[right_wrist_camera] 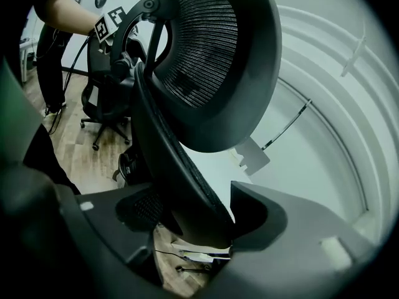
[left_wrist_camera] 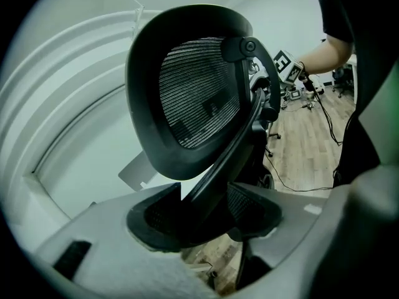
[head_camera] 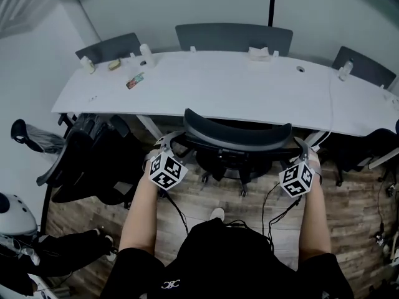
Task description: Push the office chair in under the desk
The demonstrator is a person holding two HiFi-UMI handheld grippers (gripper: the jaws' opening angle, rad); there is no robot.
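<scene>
The office chair (head_camera: 237, 137) is seen at the middle of the near edge of the long white worktop (head_camera: 249, 92), with its back turned toward the person. Its seat is hidden beyond the back. Whether the back touches the worktop's edge cannot be told.

The curved top of the back is flanked by the two grippers. The left gripper (head_camera: 166, 144) is set at its left end. In the left gripper view its jaws are closed narrowly on the dark frame bar of the back, which runs up between them toward the mesh headrest (left_wrist_camera: 196, 95). The right gripper (head_camera: 302, 148) is set at the right end, and in the right gripper view its jaws are likewise clamped on the mesh-lined edge of the back. The chair is thus held at both sides, directly ahead of the grippers, between them and the worktop.

A second black chair (head_camera: 81, 161) is parked at the left, just beside the worktop's left end, on the wooden floor (head_camera: 349, 210). Three grey chair backs (head_camera: 234, 37) are lined along the far side. A few small items (head_camera: 134, 80), too small to be identified, are scattered on the far left part of the worktop.
</scene>
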